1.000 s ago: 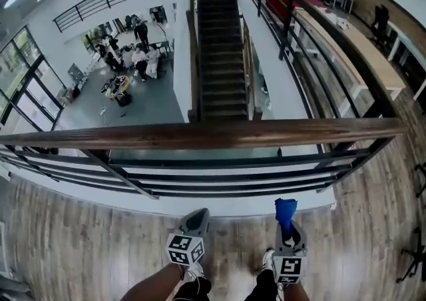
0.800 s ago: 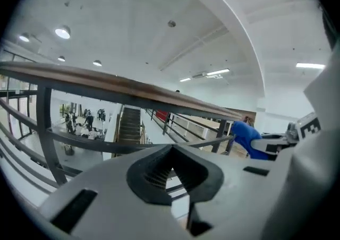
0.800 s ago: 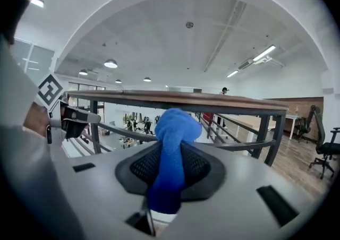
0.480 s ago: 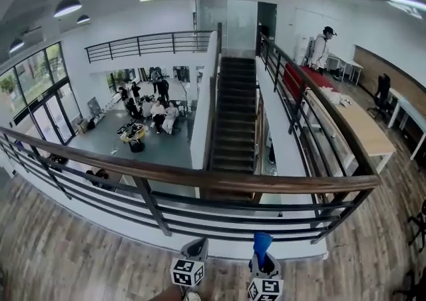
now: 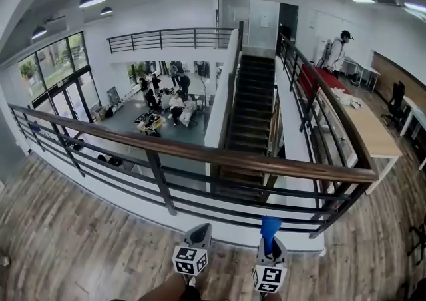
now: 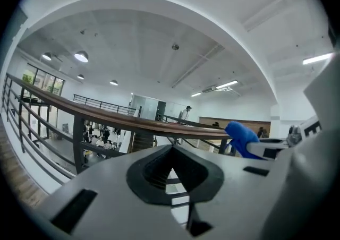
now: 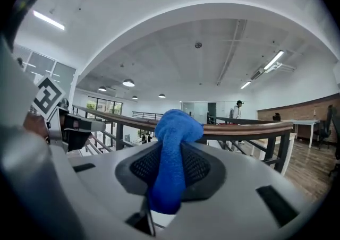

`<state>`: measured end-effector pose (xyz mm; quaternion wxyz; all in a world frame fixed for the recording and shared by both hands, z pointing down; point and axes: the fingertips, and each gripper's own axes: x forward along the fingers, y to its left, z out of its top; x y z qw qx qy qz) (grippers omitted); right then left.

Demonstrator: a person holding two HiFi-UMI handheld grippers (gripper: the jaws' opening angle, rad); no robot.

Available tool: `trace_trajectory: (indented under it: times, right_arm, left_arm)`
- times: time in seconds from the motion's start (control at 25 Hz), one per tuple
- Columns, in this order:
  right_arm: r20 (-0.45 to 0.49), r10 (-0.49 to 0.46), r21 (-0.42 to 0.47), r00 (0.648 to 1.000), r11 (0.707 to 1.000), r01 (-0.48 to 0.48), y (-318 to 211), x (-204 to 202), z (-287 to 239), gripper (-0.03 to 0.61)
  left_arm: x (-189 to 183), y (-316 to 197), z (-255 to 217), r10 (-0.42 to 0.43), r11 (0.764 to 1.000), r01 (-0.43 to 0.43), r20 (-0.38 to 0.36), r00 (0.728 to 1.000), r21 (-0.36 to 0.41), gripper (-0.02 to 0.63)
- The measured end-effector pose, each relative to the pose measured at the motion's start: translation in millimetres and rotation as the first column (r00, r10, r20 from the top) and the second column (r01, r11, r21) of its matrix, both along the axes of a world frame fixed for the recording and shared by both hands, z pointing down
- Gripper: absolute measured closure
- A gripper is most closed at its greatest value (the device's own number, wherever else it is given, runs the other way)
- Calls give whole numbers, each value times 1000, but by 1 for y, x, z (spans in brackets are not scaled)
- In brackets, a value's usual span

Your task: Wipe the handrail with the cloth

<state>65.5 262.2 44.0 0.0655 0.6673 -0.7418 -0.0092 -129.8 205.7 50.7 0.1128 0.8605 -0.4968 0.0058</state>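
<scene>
Short of handrail [image 5: 200, 152] | right hand-held gripper [image 5: 271, 246] clamps cloth [image 5: 269, 226] | left hand-held gripper [image 5: 201, 231] closed, empty

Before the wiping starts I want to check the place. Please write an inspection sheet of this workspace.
Surface: wooden floor in front of the railing.
Job's things: wooden handrail on dark metal bars; blue cloth not touching it yet.
Clutter: nothing seen.
Grippers: left gripper shut, empty; right gripper shut on the cloth.
Cables: nothing seen.
Surroundings: staircase; people in the hall below; one person near a long table.
</scene>
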Motion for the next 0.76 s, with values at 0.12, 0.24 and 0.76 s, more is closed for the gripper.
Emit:
trace_trajectory:
  times: [0.12,0.24,0.76]
  right_arm:
    - [-3,7,13,1000,1000,-7,20,9,2,480]
    - [-6,23,29,1000,999,-23,43,2,5,480]
    - [1,31,67,1000,997,-31,70,0,1,480]
  left_arm:
    - [3,21,-1,-10,1000,10,7,1000,5,609]
    - [-7,43,-2,-9,1000,9,14,1000,17,609]
    - [-6,71,-4,12,999,-13,21,1000,44,609]
